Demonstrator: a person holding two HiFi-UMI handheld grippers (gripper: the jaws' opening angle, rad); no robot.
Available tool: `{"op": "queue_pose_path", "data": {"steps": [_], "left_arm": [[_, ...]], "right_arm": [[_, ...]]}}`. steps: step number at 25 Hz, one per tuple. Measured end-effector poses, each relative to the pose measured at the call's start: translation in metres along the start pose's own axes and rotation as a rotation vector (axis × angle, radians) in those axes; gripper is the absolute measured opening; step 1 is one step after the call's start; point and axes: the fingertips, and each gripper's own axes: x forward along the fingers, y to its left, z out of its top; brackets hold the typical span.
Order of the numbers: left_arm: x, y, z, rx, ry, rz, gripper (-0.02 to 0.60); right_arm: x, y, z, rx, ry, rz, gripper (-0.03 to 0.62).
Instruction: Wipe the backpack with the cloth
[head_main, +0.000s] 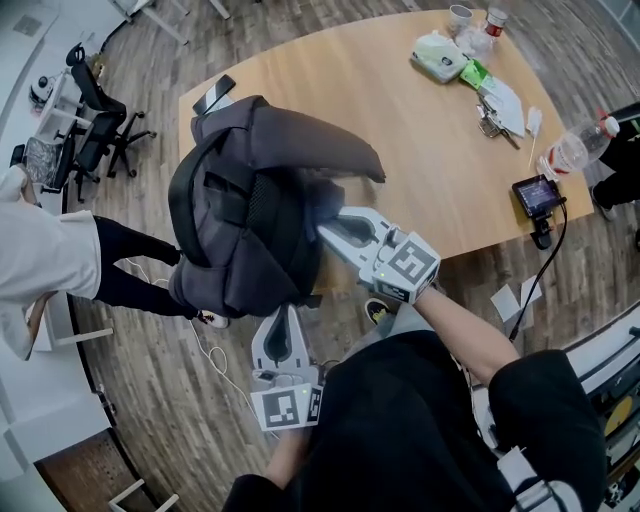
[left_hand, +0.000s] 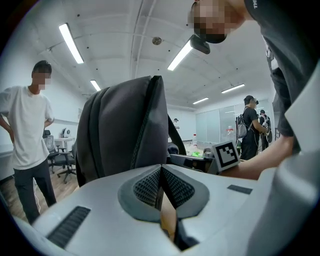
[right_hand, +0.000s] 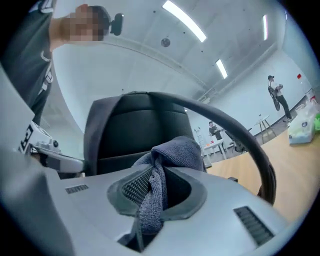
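**Q:** What have you got in each set of jaws?

**A:** My right gripper (head_main: 330, 230) is clamped on the cloth (right_hand: 172, 152). A fold is pinched between the pads, and a soft wad bulges out past the tips. My left gripper (head_main: 288, 315) has its jaws pressed together. I see nothing held in them, though I couldn't rule out a thin bit of fabric.

**Q:** And the backpack?

**A:** The backpack (head_main: 250, 210) stands upright at the table (head_main: 400, 150) edge, straight ahead of both sets of jaws. Its lower end is just beyond my left tips. The wad at my right tips sits against its side.

**Q:** How do you expect it to handle?

**A:** It looks soft and slack, and its top flap droops to one side. I think the fabric will dent and slide under a wipe instead of resisting. Standing at the edge like that, it could tip or slide off if I push hard.

**Q:** So where would you hold it?

**A:** I'd hold it low with the left jaws, on a seam or strap near the base where it looks firmest. The cloth is limp and grippy, so my pinch on the fold should be enough.
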Motion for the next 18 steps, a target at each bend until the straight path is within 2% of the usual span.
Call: {"op": "queue_pose_path", "data": {"steps": [5, 9, 16, 18], "left_arm": [[-0.002, -0.002, 0.0, 0.002, -0.008, -0.013, 0.018], [-0.008, -0.002, 0.005, 0.021, -0.024, -0.011, 0.018], [-0.016, 0.001, 0.007, 0.023, -0.053, 0.036, 0.018], [-0.012, -0.001, 0.004, 0.03, -0.038, 0.029, 0.018]], "right_arm": [[-0.013, 0.08, -0.011, -0.047, 0.014, 0.128, 0.063], [-0.011, 0.119, -0.02, -0.011, 0.027, 0.169, 0.063], [-0.007, 0.139, -0.02, -0.019, 0.018, 0.196, 0.063], [-0.01, 0.125, -0.022, -0.056, 0.012, 0.158, 0.063]]}}
